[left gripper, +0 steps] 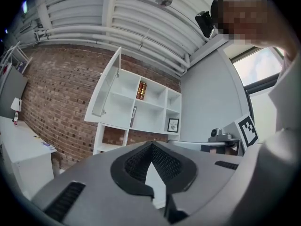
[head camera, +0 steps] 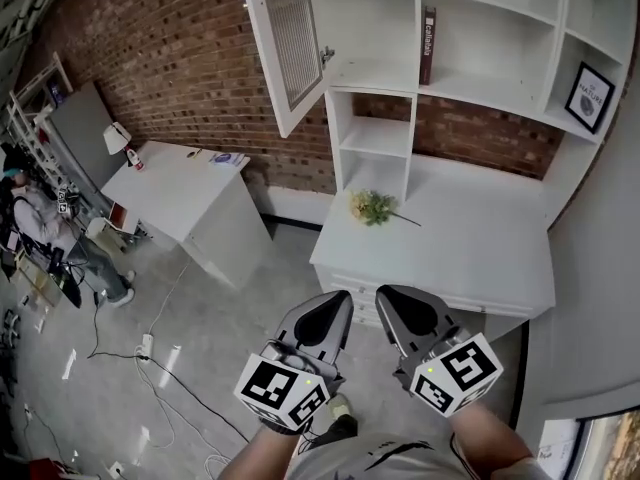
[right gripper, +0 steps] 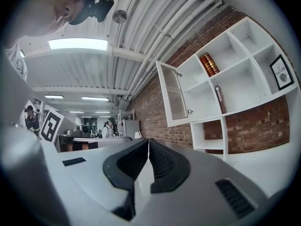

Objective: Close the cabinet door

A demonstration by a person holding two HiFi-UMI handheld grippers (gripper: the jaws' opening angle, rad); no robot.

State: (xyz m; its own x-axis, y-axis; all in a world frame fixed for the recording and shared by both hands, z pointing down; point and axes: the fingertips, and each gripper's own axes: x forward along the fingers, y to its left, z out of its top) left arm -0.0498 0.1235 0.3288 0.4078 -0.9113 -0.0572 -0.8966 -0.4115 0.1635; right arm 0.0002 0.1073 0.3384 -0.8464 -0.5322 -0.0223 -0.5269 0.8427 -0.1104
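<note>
The white cabinet door point(head camera: 290, 43) with a slatted glass panel hangs wide open at the upper left of the white shelf unit point(head camera: 480, 28), its small knob point(head camera: 327, 56) at the free edge. The door also shows in the left gripper view point(left gripper: 107, 86) and the right gripper view point(right gripper: 172, 95). My left gripper point(head camera: 340, 298) and right gripper point(head camera: 388, 293) are side by side low in the head view, pointing level toward the unit and well short of the door. Both are shut with nothing held; the jaws meet at the tips point(left gripper: 151, 145) point(right gripper: 148, 141).
A white desk point(head camera: 480, 258) with a flower bunch point(head camera: 372, 206) stands under the shelves. Books point(head camera: 428, 46) and a framed picture point(head camera: 589, 96) sit in the open compartments. A white table point(head camera: 180, 193) stands left, cables point(head camera: 150, 368) lie on the floor, and a person point(head camera: 40, 218) is far left.
</note>
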